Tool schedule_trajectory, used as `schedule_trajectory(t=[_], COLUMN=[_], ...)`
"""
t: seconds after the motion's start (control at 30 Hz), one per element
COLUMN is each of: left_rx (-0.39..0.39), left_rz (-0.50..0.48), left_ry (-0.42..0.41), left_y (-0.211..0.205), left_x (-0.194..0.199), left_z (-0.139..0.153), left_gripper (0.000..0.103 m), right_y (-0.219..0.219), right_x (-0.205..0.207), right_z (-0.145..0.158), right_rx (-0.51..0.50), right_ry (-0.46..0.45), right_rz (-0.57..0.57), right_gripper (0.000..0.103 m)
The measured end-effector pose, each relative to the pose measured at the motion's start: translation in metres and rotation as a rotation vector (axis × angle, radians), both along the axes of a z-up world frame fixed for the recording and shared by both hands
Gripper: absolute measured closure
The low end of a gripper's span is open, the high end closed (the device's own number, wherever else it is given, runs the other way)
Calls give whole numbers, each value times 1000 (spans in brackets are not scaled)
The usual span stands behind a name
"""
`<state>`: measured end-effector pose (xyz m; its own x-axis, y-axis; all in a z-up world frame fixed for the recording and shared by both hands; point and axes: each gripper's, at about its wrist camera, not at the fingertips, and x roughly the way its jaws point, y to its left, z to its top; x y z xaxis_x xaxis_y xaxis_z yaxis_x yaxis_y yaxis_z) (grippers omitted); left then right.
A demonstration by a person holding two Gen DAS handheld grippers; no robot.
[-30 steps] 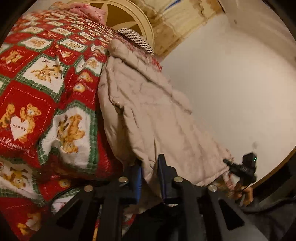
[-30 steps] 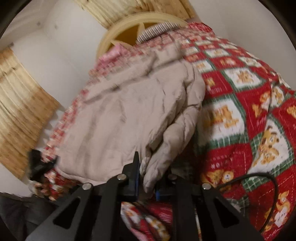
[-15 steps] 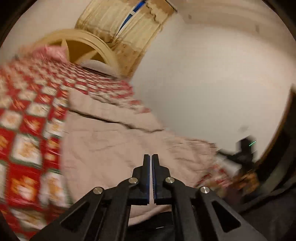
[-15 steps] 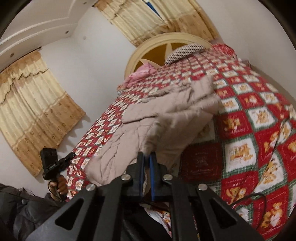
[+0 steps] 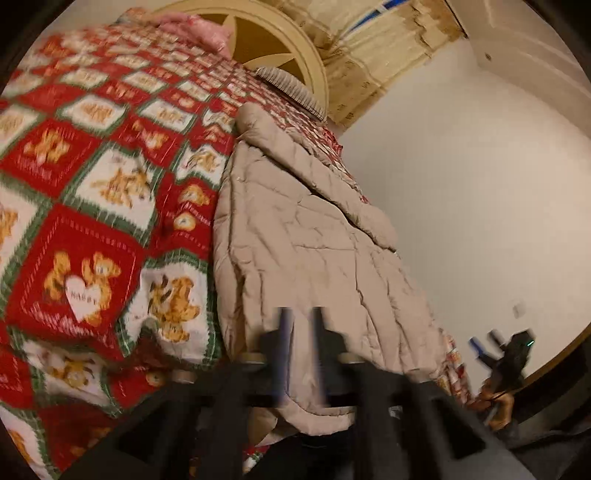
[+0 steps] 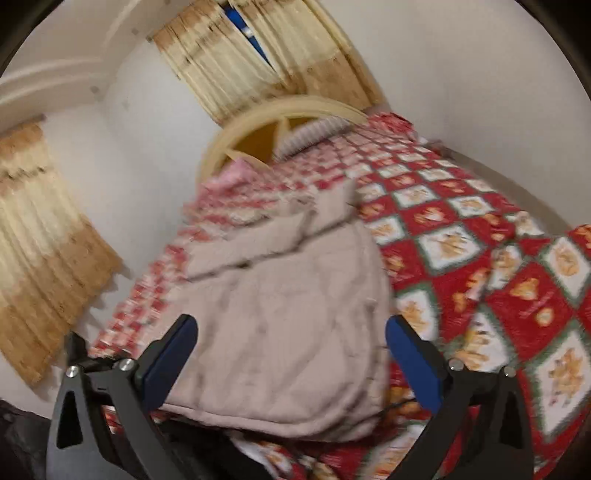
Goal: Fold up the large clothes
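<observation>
While the beige padded coat (image 5: 306, 251) lies spread along the edge of the bed beside the white wall (image 5: 480, 192), both tools stand released over its near hem; the left gripper (image 5: 299, 354), blurred, has just been opening, its jaws apart by a narrow gap with the coat's hem showing behind them, and I cannot tell whether the pads touch the cloth; the right gripper (image 6: 291, 354) has just been opening too, its blue pads (image 6: 413, 365) spread wide to either side of the coat (image 6: 280, 314), holding nothing. Under the coat lies a red, white and green quilt (image 5: 85, 206) printed with bears, which covers the bed to the far end; there a striped pillow (image 5: 291, 88) and a pink pillow (image 5: 195, 27) rest against the round cream headboard (image 6: 280, 110); yellowish curtains (image 6: 266, 48) hang behind it.
</observation>
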<state>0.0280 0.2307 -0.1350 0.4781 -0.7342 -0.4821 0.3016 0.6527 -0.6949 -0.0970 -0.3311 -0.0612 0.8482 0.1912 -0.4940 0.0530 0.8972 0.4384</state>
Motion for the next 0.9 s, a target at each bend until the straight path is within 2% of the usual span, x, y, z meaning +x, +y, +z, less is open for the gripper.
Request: schedule_trajectory(t=[0.03,0.07,0.13,0.23,0.37,0.47,0.53,0.57,0.6,0.63,0.7,0.73,0.8,0.87,0.9], left_rx=[-10,-17,-17,27,45,33,25,36,55,64,65,58,5,1,8], left_rz=[9,17,21,45,16,-23,-71,-86,-101,-104,-70,-48,-20,-9,-7], left_ry=[1,-3,-6,-21,27,62,112,137,171,182,170,163,144,159,163], left_y=[2,4,7,8,3,-6,-16,-21,-27,-31,-32,-30,-22,-14,-12], left_x=[0,-1,-4,-7,-3,-2,-2,-1,0,1,1,2,2,4,4], left_z=[-2,-4,-4,-6,-15,-24,-33,-38,-45,-49,-51,-50,-47,-44,-44], left_gripper=[14,1,1,1,1,1,1,1,1,1,1,1,14,40,46], right_y=[0,0,0,-1,-2,2,9,13,15,17,20,19,15,16,16], right_x=[3,6,18,30,51,62,60,56,53,50,44,41,39,38,37], right_z=[-3,-8,-20,-38,-64,-82,-85,-83,-83,-85,-88,-88,-87,-88,-87], right_rx=[-18,-36,-68,-106,-105,-82,-115,-128,-126,-127,-140,-129,-88,-60,-49], right_ry=[21,44,99,167,218,290,322,317,322,333,329,316,303,296,291], right_rz=[-4,-7,-15,-8,16,59,70,85,104,117,128,133,128,122,121], right_gripper=[0,0,0,0,2,19,20,26,37,42,64,69,77,80,82])
